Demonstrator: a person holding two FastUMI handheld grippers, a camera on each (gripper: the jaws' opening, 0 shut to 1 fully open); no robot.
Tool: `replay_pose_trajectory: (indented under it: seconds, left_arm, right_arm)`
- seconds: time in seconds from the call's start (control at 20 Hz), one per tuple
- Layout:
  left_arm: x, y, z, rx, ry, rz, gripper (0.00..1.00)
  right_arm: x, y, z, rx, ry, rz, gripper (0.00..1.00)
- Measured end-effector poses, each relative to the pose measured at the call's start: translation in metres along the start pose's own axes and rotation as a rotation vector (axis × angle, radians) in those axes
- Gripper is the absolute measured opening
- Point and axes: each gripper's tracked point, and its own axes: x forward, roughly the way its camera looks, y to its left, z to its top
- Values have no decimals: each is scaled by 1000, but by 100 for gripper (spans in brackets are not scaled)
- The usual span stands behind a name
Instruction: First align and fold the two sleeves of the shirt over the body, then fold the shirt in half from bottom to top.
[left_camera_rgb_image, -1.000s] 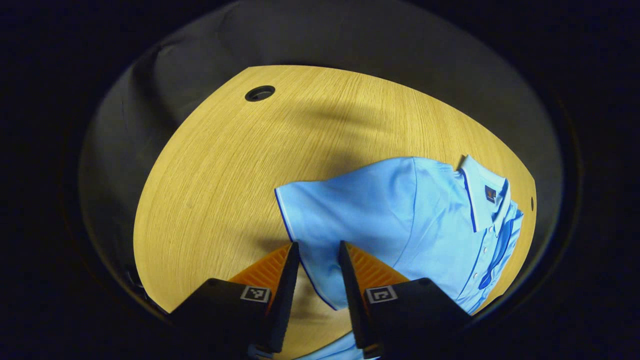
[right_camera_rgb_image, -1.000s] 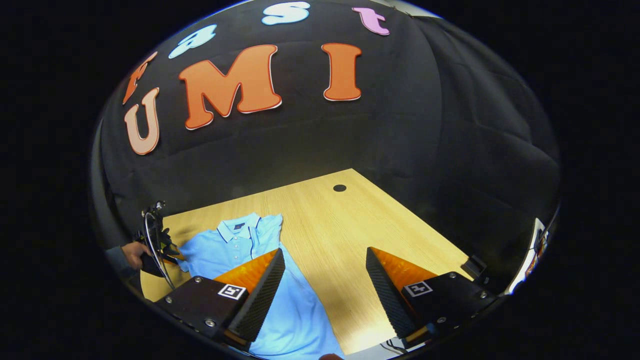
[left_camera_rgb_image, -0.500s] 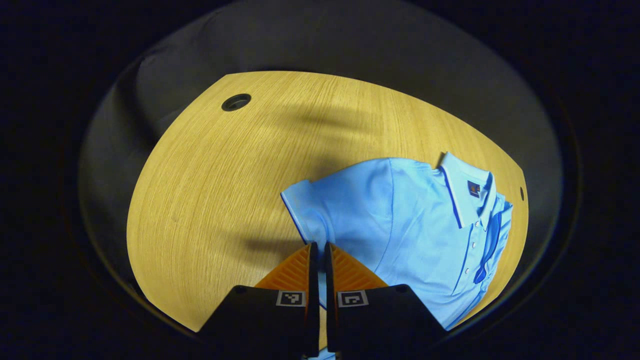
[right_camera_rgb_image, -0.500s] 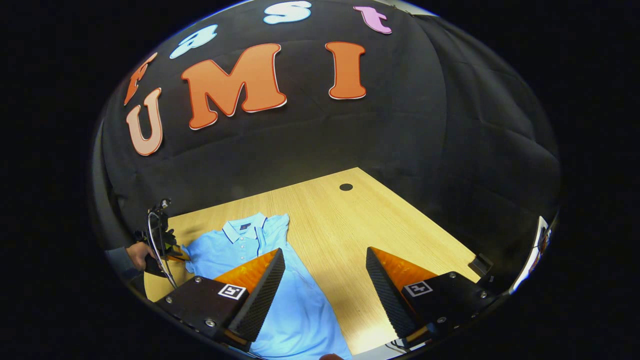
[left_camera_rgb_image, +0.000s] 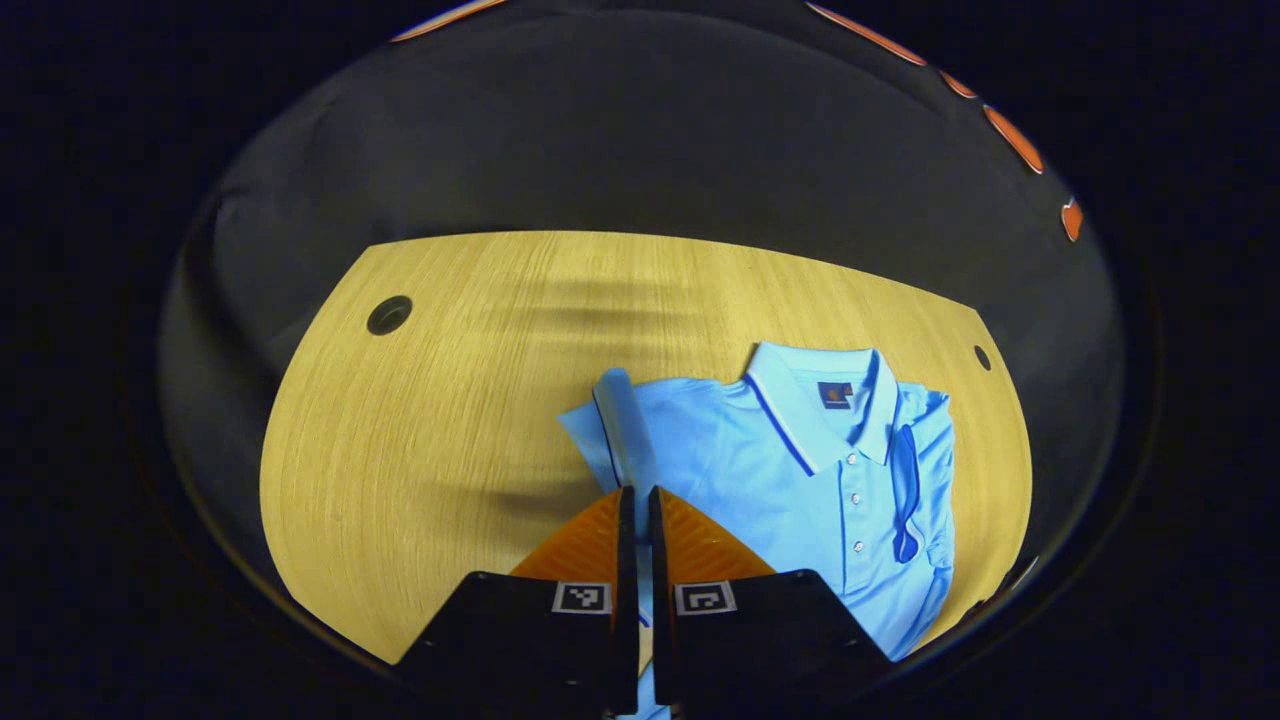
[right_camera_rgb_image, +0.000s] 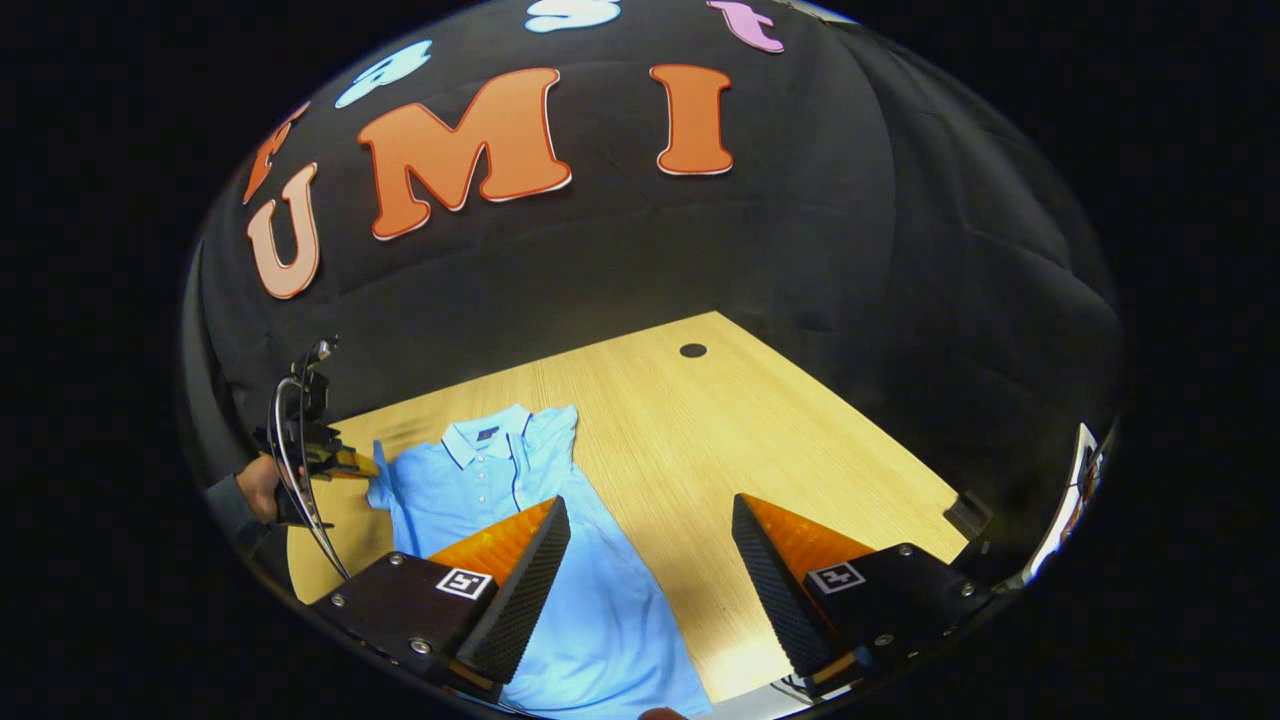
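The left tool (left_camera_rgb_image: 635, 500), clenched on the sleeve (left_camera_rgb_image: 622, 425) straight ahead of its tips, has the shirt (left_camera_rgb_image: 810, 480) body just beyond to its right, while the right tool (right_camera_rgb_image: 650, 550) hangs released above the hem end

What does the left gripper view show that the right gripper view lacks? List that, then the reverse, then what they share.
Left gripper view: the left gripper shut on the sleeve, whose edge is lifted and curled, and a table hole on that sleeve's side. Right gripper view: the right gripper open, over the shirt's lower body, and a hand holding the left gripper at the sleeve. Shared: the blue shirt lying front up on the wooden table, and the black cloth wall.
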Motion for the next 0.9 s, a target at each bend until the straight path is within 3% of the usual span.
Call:
replay_pose_trajectory:
  seconds: [0.55,0.65,0.75,0.8,0.9]
  left_arm:
    - [4,-100,4,76,23,-217,10]
    - [2,-122,-3,86,51,-292,12]
    - [-7,-147,-15,100,99,-398,22]
    - [-13,-154,-19,105,105,-434,47]
    - [-18,-148,-23,140,83,-417,99]
  right_arm:
    - [-9,20,-2,0,25,1,99]
    - [-9,23,0,-2,24,6,99]
    - [-9,28,2,-9,28,22,99]
    - [-8,31,3,-19,27,36,99]
    - [-4,33,5,-43,25,58,99]
